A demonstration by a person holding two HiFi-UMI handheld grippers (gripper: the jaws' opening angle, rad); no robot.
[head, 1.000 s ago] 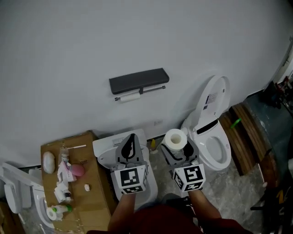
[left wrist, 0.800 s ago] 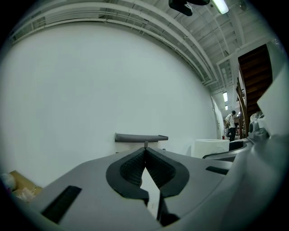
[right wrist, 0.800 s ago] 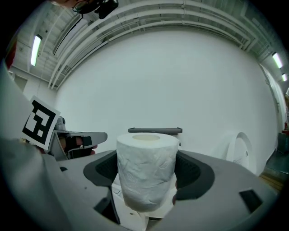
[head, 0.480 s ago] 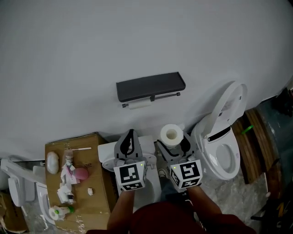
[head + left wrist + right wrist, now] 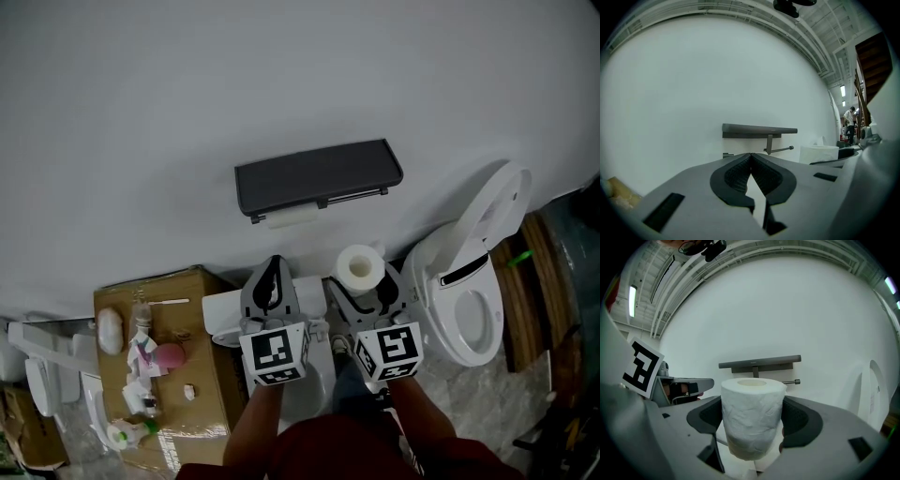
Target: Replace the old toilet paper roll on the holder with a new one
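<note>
Closing in on the holder (image 5: pixel 317 176) since a second ago, both grippers level and side by side.

Head view: carrying the new roll (image 5: pixel 360 267) in the right gripper (image 5: pixel 364 283), below and right of the holder, well apart from it. Leaving the old roll (image 5: pixel 292 217) lying crosswise under the holder. Keeping the left gripper (image 5: pixel 272 272) below the holder, about as near as the right.

Left gripper view: pointing jaws pressed together on nothing at the holder ahead, its rod (image 5: pixel 780 150) reaching rightward.

Right gripper view: clamping the new roll by its sides, core upright. Probably needing to turn that core along the rod once the old roll is off.
</note>
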